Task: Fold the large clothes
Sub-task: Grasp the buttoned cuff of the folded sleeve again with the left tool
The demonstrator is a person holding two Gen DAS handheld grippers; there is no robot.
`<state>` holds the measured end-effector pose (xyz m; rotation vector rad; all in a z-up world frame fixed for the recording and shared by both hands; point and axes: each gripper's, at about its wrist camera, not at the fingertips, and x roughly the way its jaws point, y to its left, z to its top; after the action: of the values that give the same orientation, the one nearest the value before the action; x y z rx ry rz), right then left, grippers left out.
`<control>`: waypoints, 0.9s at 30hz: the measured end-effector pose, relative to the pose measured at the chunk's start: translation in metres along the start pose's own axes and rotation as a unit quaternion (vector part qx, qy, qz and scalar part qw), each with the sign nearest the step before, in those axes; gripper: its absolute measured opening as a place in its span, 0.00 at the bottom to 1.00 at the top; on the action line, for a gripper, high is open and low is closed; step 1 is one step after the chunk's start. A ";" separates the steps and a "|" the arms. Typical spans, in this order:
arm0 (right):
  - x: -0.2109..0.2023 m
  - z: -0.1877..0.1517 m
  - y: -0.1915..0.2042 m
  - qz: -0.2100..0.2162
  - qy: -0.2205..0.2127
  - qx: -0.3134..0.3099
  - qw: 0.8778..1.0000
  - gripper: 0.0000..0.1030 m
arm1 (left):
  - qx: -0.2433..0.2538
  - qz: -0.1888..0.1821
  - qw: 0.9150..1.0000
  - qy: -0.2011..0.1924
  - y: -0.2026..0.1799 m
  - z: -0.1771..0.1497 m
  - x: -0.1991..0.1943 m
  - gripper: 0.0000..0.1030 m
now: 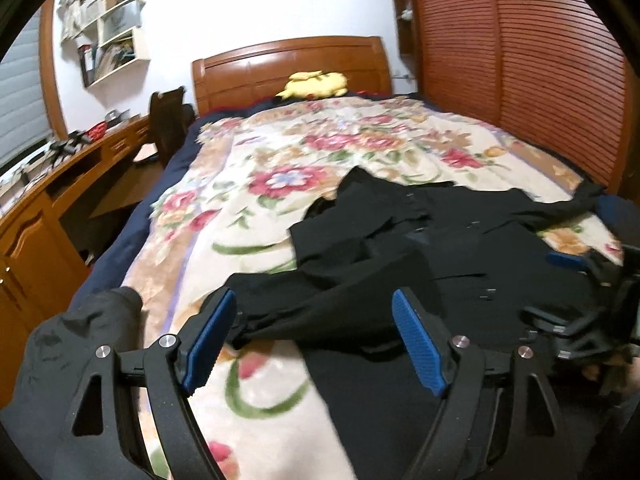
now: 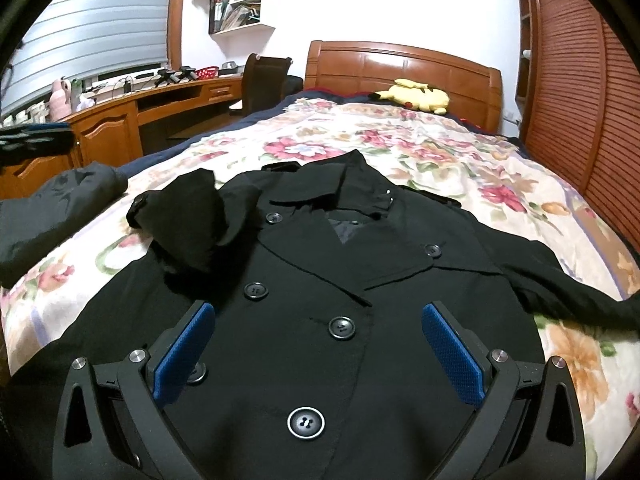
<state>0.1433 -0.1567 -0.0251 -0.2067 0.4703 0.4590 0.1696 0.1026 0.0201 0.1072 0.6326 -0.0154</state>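
Blue pads of the right gripper (image 2: 319, 354) stand wide apart over the front of the coat (image 2: 304, 280), clamping nothing. Left gripper (image 1: 314, 338) likewise has its fingers apart; the left sleeve (image 1: 320, 304) lies between them, apparently not pinched.

Coat position: black, double-breasted, laid face up near the foot of the bed, collar toward the headboard (image 2: 404, 68). In the right wrist view the left sleeve is bunched up beside the collar; the right sleeve (image 2: 580, 300) extends out flat toward the wardrobe side.

Step in hand, as judged: sleeve folding, early stage. The left sleeve appears released on the coat body but not yet flat. The next move calls for smoothing that sleeve across the chest, then gripping the right sleeve near its cuff and bringing it inward. Soft fabric will sag, so a grip close to the edge is advisable.

Surface: a floral blanket (image 2: 420, 148) over a dark blue cover. A second dark garment (image 2: 52, 208) lies at the blanket's left edge.

Room: yellow plush toy (image 2: 416, 96) at the headboard, wooden desk (image 2: 168, 100) and chair (image 2: 264, 80) on the left, wall shelves (image 2: 240, 0) above, slatted wardrobe (image 2: 580, 80) on the right.
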 end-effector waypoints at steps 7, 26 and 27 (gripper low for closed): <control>-0.001 -0.004 0.001 0.009 0.004 -0.009 1.000 1.00 | -0.062 0.037 0.997 0.017 0.042 -0.020 0.056 0.78; 0.000 -0.003 -0.002 0.018 0.008 -0.010 1.000 1.00 | -0.155 0.057 0.977 0.135 0.082 -0.049 0.147 0.78; -0.001 -0.002 -0.003 0.020 0.007 -0.007 1.000 1.00 | -0.162 0.054 0.975 0.142 0.083 -0.051 0.150 0.78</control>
<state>0.1433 -0.1608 -0.0264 -0.2149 0.4848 0.5006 0.2646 0.1934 -0.1013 -0.1755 0.9064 0.2117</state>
